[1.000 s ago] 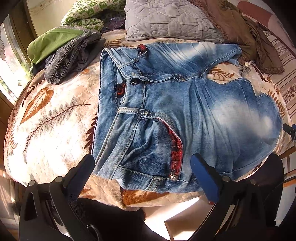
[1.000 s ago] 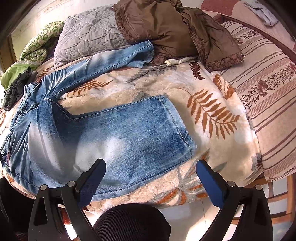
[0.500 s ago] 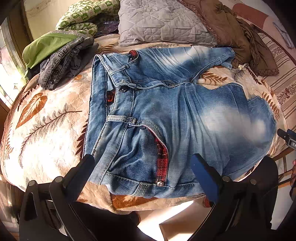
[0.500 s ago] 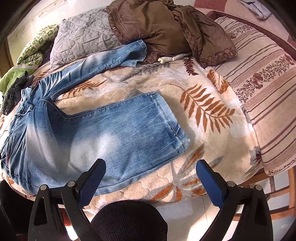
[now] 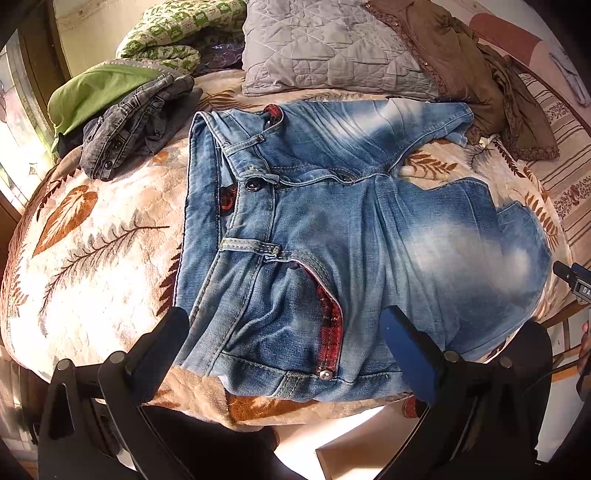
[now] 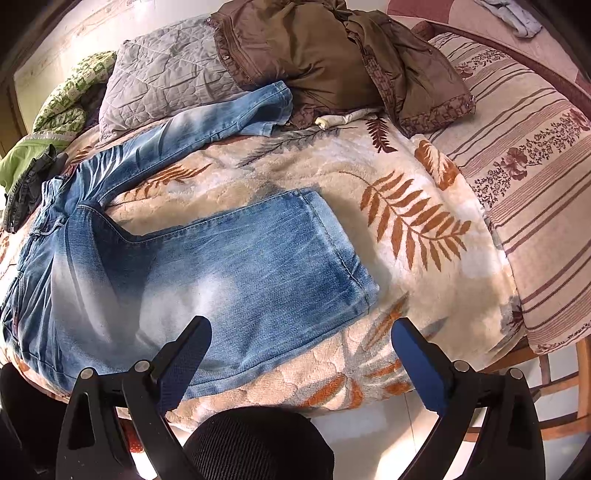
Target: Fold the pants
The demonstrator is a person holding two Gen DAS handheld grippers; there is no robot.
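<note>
Nearest the left wrist camera, the left gripper [image 5: 284, 336] hangs with its two dark fingers spread wide apart and holding nothing, over the near hip and red-lined pocket of the faded blue denim pants [image 5: 332, 236], which lie front up on the bed's cream plush blanket with rust fern leaves [image 5: 92, 236]. The waistband runs along the left of that view, its button undone. In the right wrist view the right gripper [image 6: 301, 343] is likewise spread apart and empty, its left finger over the lower edge of the near pant leg and its right finger over bare blanket beyond the hem. The near leg lies flat across the blanket and ends in a stitched hem well short of the striped floral bedsheet [image 6: 535, 192] at the right. The far leg angles away from the crotch, so the two legs lie apart in a V, and its hem reaches the crumpled brown jacket [image 6: 332, 51]. Farther back are a grey quilted pillow [image 5: 325, 48], a bundled grey denim garment [image 5: 136, 122] on a green cloth [image 5: 92, 92], and a green-patterned quilt [image 5: 173, 33]
</note>
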